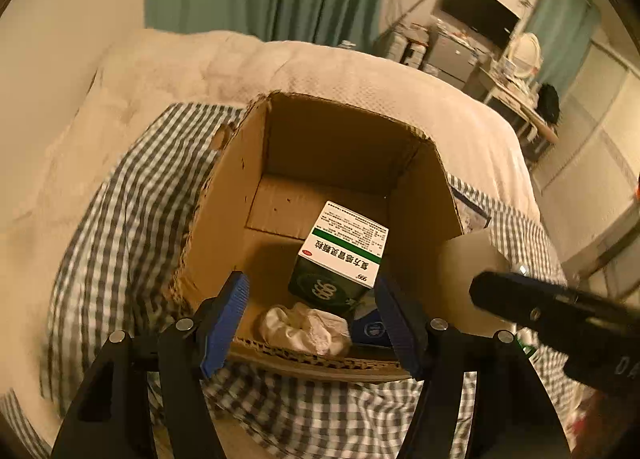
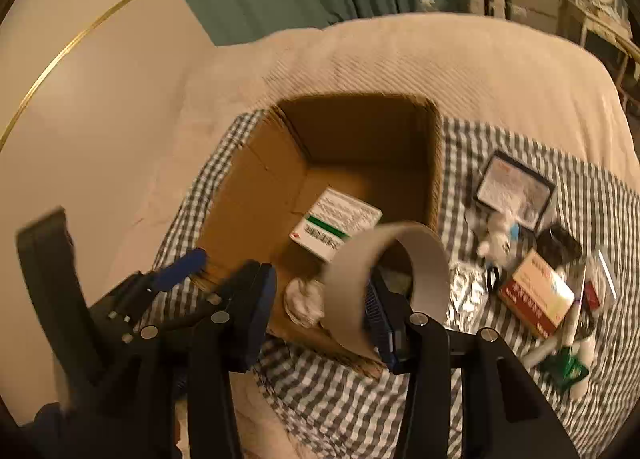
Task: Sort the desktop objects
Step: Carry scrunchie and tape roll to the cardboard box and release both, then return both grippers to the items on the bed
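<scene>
**Both claws hanging over the cardboard box**

The left gripper [image 1: 316, 319] is tilting steeply down over the near rim of the cardboard box [image 1: 240, 163], its blue pads standing wide apart with nothing between them. Inside the box a green-and-white medicine carton [image 1: 340, 255] is lying on the floor, with a crumpled white tissue [image 1: 304, 329] just in front of it against the near wall.

The right gripper [image 2: 320, 307] is pointing down at the same box from the right. A grey-white ring of tape [image 2: 384, 283] is sitting between its fingers, blurred; the ring's band is covering part of the right pad, and whether the pads are pressing on it cannot be told.

To the right of the box, on the checked cloth [image 2: 328, 391], a red-and-white carton [image 2: 536, 295], a dark-framed tray [image 2: 514, 189] and smaller items are lying in a jumble, too blurred to name.
</scene>
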`<state>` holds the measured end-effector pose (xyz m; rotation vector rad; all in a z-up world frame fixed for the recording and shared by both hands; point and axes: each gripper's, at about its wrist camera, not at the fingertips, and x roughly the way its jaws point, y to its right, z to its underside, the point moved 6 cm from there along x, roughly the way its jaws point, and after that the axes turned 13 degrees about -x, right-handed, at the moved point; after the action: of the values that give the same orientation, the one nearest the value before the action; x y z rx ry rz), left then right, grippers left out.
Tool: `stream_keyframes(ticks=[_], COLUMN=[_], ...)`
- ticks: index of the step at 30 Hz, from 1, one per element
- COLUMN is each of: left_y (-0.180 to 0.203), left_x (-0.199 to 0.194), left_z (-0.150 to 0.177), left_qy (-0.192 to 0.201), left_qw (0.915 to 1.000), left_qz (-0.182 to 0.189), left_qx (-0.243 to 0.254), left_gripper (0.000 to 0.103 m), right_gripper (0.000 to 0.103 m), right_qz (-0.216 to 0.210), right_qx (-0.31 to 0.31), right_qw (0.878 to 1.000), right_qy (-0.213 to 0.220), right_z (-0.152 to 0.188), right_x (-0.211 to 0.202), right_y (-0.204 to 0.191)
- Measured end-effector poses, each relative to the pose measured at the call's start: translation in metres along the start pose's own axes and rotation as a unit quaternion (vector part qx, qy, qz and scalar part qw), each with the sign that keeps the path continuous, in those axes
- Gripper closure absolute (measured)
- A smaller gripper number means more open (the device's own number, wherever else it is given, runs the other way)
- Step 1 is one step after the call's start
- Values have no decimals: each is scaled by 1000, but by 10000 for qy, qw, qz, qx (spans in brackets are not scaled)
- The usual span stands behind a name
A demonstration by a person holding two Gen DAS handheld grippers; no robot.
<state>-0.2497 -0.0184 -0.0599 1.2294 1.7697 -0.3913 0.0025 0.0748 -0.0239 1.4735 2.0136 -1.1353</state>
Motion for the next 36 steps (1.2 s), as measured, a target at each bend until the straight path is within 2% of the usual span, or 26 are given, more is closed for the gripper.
stream_keyframes(ticks=[4,6,10,14,18,23,28,31,36], left_y=[1,4,11,17,34,74,124,155,201], left_x=[2,2,1,-2,-14,-37,-42,-28,12], left_z=[3,3,2,5,9,9,16,29,55], left_qy=[-90,-67,91,91,4,131,349,386,124], left_qw=[9999,10000,9991,9988,9978,9961,9930,9917,9892], left_qz=[-24,-25,-143,-63,48,137,332,459,543], left_qx=[-97,5,387,478,656,856,1076,1140,1353], left_gripper=[35,35,35,35,35,35,28,27,27], right_gripper=[59,59,59,59,59,59,59,59,59], right_qz=[-166,-248,-72,209,396,728,1011,1122,1360], right_qx=[232,305,135,-139,-96,-73,151,343,582], right_qw=[9995,9991,9999,9996,9990,9968,9936,9917,9877], right_qy=[-130,-172,-21,148,201,331,478,524,511], right_z=[7,8,2,0,9,26,50,65,87], right_x=[5,8,-1,-18,-37,-76,-113,-125,-136], right_y=[6,7,7,14,35,73,125,156,201])
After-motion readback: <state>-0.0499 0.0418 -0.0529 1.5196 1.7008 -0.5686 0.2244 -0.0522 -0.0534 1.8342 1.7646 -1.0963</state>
